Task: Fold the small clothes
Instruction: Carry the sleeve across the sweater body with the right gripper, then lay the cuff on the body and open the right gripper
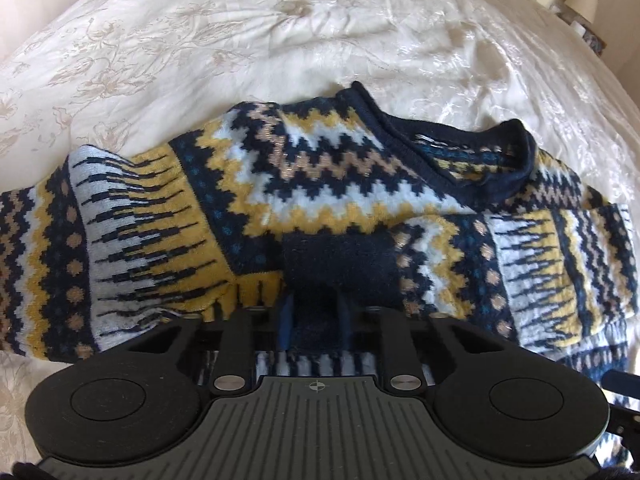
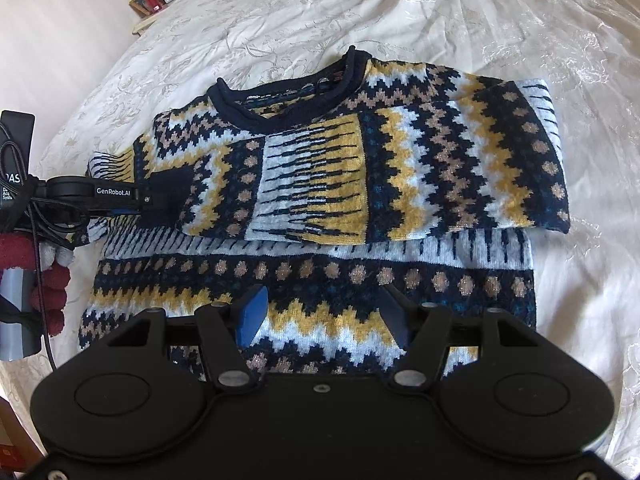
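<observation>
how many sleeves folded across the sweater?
2. One sleeve lies across the chest, its navy cuff in the shut left gripper; the other sleeve lies beside it.

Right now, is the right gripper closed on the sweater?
No, the right gripper stands open above the patterned knit sweater, with its two blue fingers apart and no fabric pinched between them.

We count one navy, mustard and white zigzag-knit sweater (image 2: 360, 184), one cream embroidered bedspread (image 2: 280, 12), two black grippers (image 2: 320, 316) (image 1: 316, 300).
</observation>
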`<state>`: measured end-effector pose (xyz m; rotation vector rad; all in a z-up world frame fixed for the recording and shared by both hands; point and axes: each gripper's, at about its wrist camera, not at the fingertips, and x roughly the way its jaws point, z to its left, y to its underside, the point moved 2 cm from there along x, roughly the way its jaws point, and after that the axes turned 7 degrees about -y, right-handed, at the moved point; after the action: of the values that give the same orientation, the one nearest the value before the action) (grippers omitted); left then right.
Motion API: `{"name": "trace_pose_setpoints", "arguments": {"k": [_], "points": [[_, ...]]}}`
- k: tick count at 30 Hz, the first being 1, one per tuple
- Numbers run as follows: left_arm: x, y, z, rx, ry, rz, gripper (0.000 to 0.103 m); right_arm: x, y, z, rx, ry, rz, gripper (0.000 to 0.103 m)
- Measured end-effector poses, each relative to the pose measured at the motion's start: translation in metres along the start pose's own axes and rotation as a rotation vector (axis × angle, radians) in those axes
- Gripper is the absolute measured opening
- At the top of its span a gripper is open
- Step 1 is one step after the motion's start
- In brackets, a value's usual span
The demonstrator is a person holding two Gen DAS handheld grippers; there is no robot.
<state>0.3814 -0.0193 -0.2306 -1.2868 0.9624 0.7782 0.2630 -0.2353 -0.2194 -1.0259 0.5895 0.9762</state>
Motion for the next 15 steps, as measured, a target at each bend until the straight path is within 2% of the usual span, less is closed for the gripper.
{"name": "trace_pose_setpoints", "arguments": {"k": [2,9,12,15], "points": [[-0.009,0.000,-0.003,0.001,0.000,-0.020,0.010,0.001,0.000,-0.001,0.005,-0.003,0.001,0.066],[-0.076,-0.011,0.012,-0.056,0.058,-0.175,0.009,-0.011,-0.002,-0.010,0.029,0.010,-0.033,0.067],[-0.087,-0.016,0.026,-0.077,0.035,-0.201,0.009,-0.020,-0.007,-0.021,0.052,0.026,-0.064,0.073],[-0.077,-0.018,0.041,-0.088,-0.014,-0.185,0.009,-0.025,-0.017,-0.035,0.072,0.048,-0.092,0.073]]}}
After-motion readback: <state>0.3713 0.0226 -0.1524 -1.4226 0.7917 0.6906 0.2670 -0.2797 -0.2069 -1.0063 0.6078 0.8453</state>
